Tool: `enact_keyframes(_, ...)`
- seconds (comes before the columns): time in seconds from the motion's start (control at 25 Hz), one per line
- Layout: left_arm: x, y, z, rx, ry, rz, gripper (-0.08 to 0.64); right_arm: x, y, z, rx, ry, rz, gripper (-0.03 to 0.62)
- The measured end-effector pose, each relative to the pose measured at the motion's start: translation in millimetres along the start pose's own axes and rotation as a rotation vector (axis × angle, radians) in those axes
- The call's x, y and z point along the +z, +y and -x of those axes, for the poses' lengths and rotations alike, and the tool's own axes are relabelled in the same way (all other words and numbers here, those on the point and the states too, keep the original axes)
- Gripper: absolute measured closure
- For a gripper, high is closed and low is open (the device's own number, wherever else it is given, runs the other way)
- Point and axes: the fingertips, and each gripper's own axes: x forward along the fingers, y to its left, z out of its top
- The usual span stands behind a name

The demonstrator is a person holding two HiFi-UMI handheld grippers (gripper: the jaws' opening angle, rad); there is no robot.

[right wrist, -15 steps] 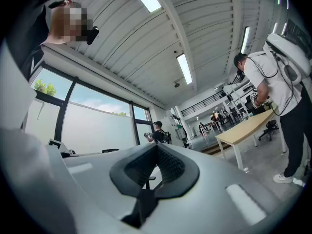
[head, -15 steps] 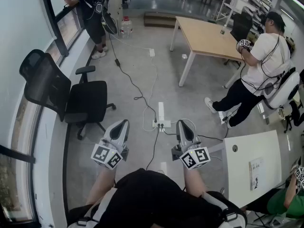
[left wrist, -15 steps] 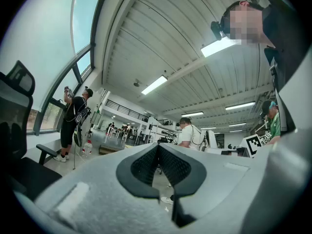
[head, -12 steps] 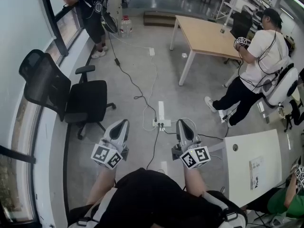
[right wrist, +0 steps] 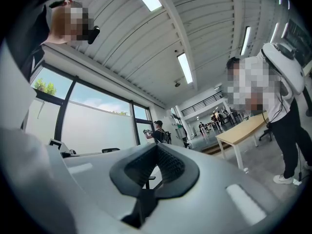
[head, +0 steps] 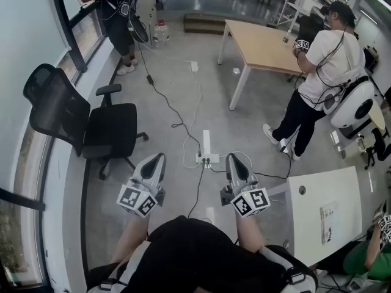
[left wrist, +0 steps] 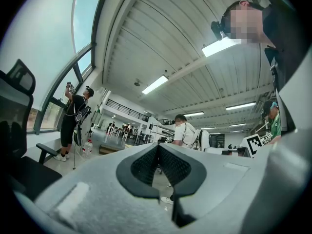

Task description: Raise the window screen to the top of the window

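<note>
The window runs along the left wall, with a pale screen point(head: 27, 29) over its upper pane and dark frame bars point(head: 66, 23) beside it. In the right gripper view the same white screen point(right wrist: 92, 128) fills the panes far off. My left gripper point(head: 156, 159) and right gripper point(head: 233, 159) are held side by side in front of my body, well away from the window. Both point out over the floor. Each is shut with nothing between its jaws, as the left gripper point(left wrist: 157, 147) and right gripper point(right wrist: 157, 147) show up close.
A black office chair point(head: 91, 127) stands between me and the window. A power strip point(head: 206, 159) with cables lies on the floor ahead. A wooden table point(head: 263, 44) and a standing person point(head: 321, 66) are at the right; another person point(head: 119, 14) works at the window. A white table point(head: 324, 212) is near right.
The person at the right has stood up straighter and shifted a little toward the wooden table. Both my grippers have stayed where they were.
</note>
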Motion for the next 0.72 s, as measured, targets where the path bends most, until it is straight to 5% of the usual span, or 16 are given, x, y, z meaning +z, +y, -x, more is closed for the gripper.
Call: enact_keyframes(0.72,-5.4,-9.6,-1.2,0.008,0.010,-0.001,0.560,5.3,-1.6,7.5,0.026,-0.017,-0.040,0.589)
